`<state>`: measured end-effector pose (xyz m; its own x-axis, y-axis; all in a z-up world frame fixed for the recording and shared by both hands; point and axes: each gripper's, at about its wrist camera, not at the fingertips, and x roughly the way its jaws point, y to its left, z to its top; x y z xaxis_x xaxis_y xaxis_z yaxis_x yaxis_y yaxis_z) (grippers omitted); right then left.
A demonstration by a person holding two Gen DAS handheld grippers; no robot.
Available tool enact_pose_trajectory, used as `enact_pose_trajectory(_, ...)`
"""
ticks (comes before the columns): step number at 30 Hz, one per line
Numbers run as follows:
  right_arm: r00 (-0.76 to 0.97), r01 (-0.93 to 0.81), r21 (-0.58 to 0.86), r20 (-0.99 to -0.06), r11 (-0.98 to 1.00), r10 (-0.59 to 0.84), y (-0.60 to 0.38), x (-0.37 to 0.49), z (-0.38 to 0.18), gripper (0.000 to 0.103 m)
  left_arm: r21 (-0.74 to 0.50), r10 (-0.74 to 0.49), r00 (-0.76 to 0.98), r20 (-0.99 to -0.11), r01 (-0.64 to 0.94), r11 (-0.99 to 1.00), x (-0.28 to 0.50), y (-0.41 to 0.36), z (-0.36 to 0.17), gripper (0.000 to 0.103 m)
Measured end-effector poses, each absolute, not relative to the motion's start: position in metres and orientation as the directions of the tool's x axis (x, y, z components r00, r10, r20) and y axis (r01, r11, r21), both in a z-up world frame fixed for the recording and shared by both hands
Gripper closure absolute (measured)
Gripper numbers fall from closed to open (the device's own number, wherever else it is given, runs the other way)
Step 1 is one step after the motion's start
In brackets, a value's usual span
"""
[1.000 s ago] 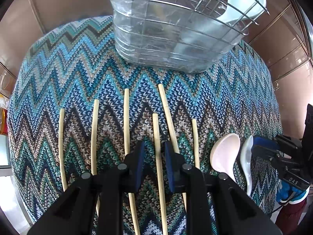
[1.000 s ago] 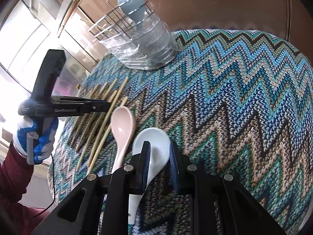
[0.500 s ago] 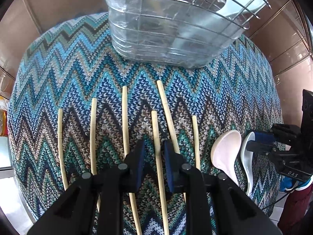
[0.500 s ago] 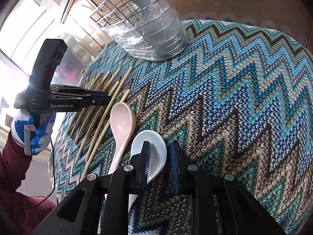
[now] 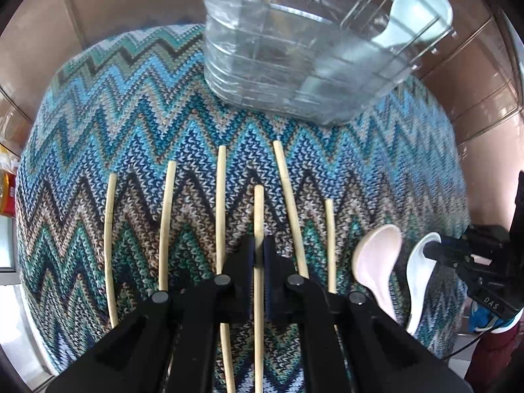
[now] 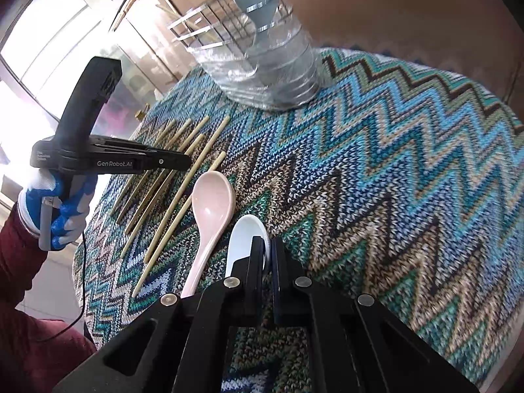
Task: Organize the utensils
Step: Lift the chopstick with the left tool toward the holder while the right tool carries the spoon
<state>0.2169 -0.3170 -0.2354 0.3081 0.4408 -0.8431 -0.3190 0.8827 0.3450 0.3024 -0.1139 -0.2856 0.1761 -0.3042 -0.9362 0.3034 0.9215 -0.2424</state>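
Note:
Several pale chopsticks lie side by side on a zigzag knit cloth (image 5: 137,124). My left gripper (image 5: 258,245) is shut on one chopstick (image 5: 258,209) in the middle of the row, its tip sticking out ahead of the jaws. My right gripper (image 6: 270,245) is shut on the rim of a white spoon (image 6: 244,239), which lies next to a pink spoon (image 6: 213,203). Both spoons also show in the left wrist view, pink (image 5: 376,255) and white (image 5: 419,271). A wire utensil basket (image 5: 294,59) with a clear liner stands at the far edge and holds a light-blue spoon (image 5: 416,16) and a chopstick.
The cloth covers a round table with brown walls close behind the basket (image 6: 258,65). Windows and metal rails are at the left of the right wrist view. The left gripper's body (image 6: 108,160) hovers over the chopsticks there.
Both grippers have closed: the left jaws have shut on the middle chopstick and the right jaws on the white spoon's rim. Both views have drawn closer to the basket.

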Motion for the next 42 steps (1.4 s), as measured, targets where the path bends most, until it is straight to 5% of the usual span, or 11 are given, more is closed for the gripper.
enact_pose_trajectory(25, 0.676, -0.200, 0.164, -0.690, 0.966, 0.257, -0.322, 0.079, -0.107, 0.098, -0.321, -0.471, 0.499, -0.727, 0.359, 0.877, 0.174, -0.055, -0.143, 0.098)
enact_pose_trajectory(42, 0.916, -0.131, 0.049, -0.375, 0.990, 0.140, -0.267, 0.163, -0.006, 0.098, -0.319, -0.435, 0.821, -0.371, 0.327, 0.889, 0.228, -0.062, -0.016, 0.098)
